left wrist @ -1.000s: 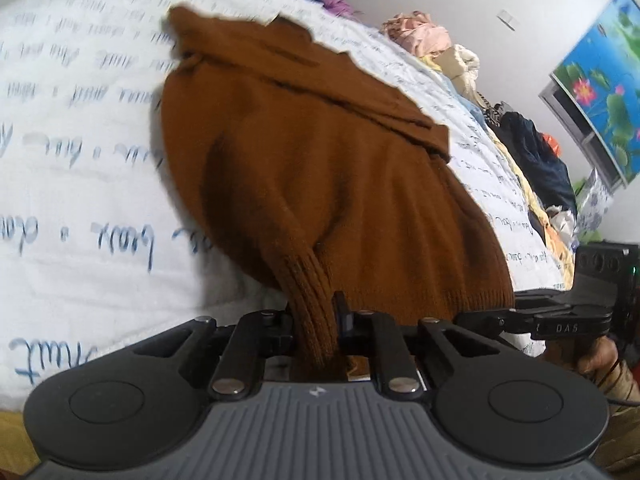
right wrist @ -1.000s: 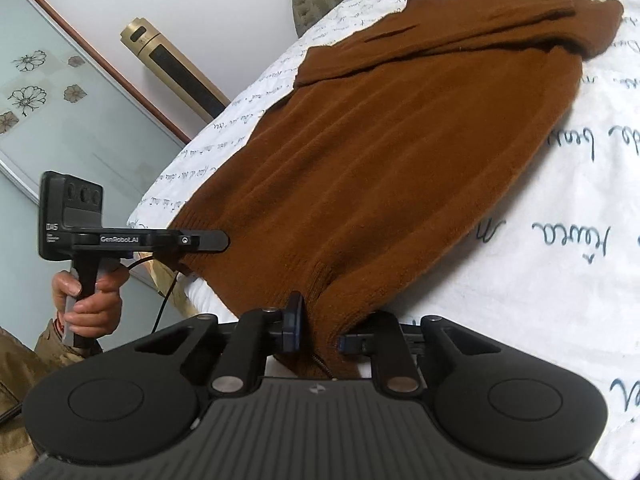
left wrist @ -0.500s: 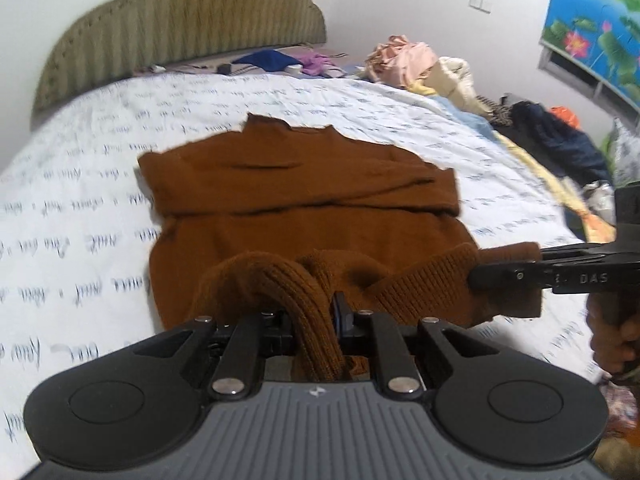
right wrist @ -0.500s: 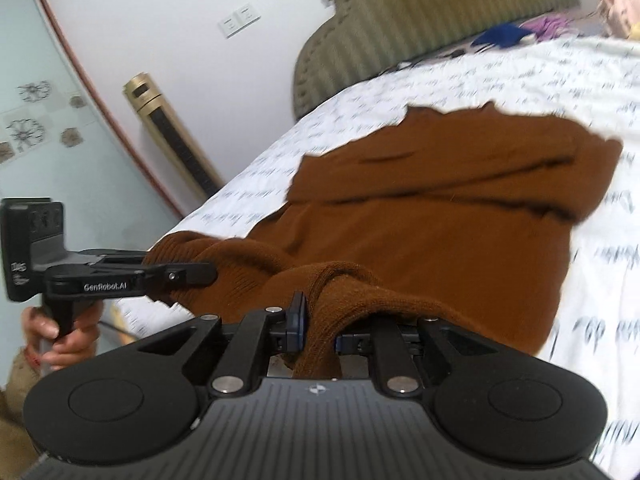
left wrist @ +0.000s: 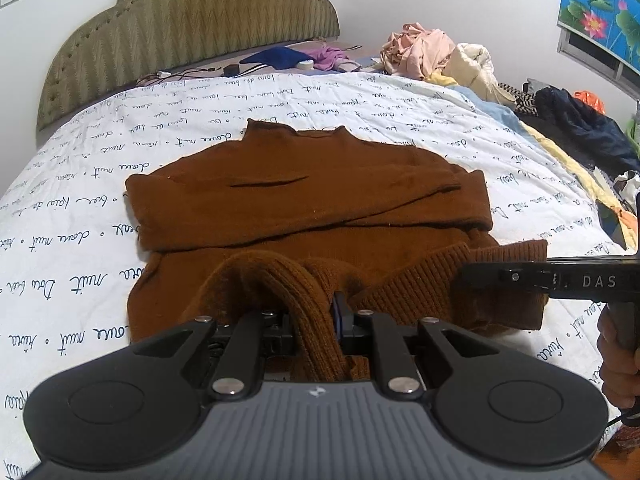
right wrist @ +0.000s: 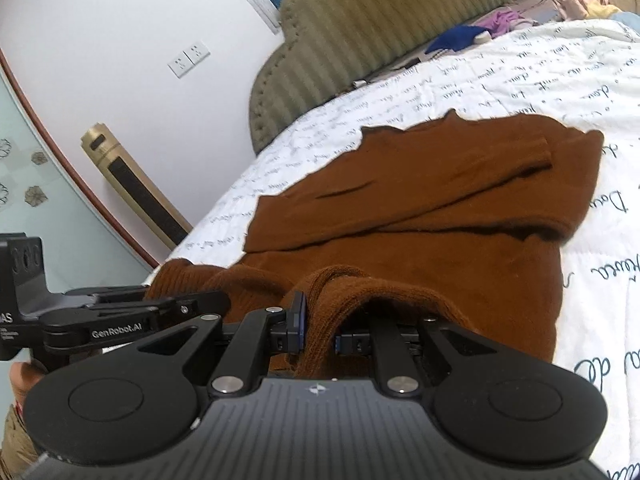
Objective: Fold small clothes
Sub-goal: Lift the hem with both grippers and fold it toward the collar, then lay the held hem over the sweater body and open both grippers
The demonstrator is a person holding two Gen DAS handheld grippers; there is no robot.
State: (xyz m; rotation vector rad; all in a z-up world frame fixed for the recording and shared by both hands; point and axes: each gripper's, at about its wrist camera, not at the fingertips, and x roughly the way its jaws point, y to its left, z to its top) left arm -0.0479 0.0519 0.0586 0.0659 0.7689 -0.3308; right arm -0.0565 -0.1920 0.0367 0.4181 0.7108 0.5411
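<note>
The left gripper [left wrist: 316, 320] has its fingers pinched nearly together on the ribbed hem of the brown sweater [left wrist: 304, 196], a fold of knit rising between them and drooping over the left one. The right gripper [right wrist: 318, 326] grips the hem the same way, the cloth bunched between its narrow-set fingers. From both, the raised hem arches forward over the sweater's lower body, which lies flat on the bed [left wrist: 80, 208], sleeves crossed over the chest, collar toward the padded headboard [left wrist: 188, 28]. Loose clothes [left wrist: 420, 50] are heaped at the far right
</note>
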